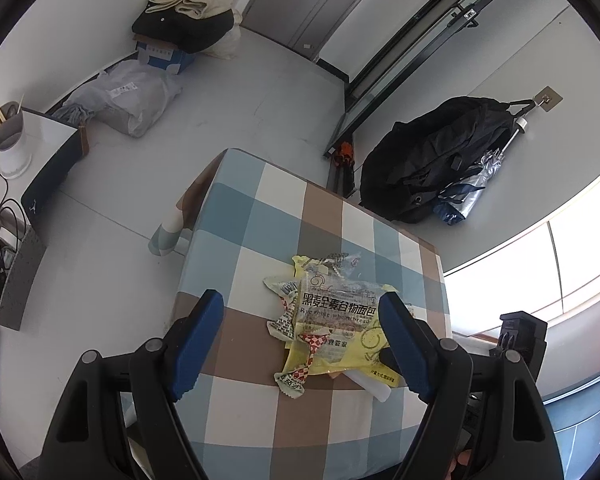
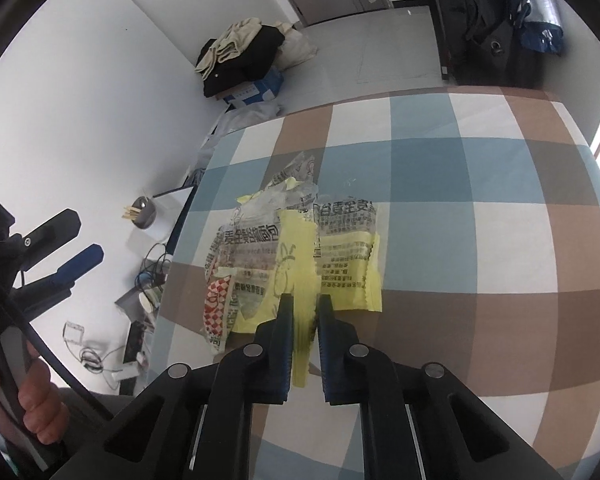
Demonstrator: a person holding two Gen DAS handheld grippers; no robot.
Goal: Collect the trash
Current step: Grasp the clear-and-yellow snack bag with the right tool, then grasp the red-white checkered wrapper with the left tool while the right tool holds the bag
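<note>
A pile of empty snack wrappers (image 1: 336, 320) lies on the checked tablecloth (image 1: 260, 216): yellow bread bags, clear printed film and a red-and-white checked wrapper (image 1: 314, 342). My left gripper (image 1: 300, 300) stands open over the pile, one blue pad (image 1: 198, 332) on each side of it, apart from the wrappers. In the right wrist view my right gripper (image 2: 305, 300) is shut on the near edge of a yellow wrapper (image 2: 294, 256), which lies on top of the pile. A second yellow wrapper (image 2: 348, 264) sits just to its right. The left gripper (image 2: 80, 238) shows at the left, held by a hand (image 2: 36, 400).
The table's left edge (image 2: 188, 232) drops to the floor, where cables and small items (image 2: 140, 320) lie. A cup of chopsticks (image 1: 8, 136) stands on a low unit. A black backpack and an umbrella (image 1: 428, 160) hang on the wall beyond the table. Clothes are piled on boxes (image 1: 184, 12).
</note>
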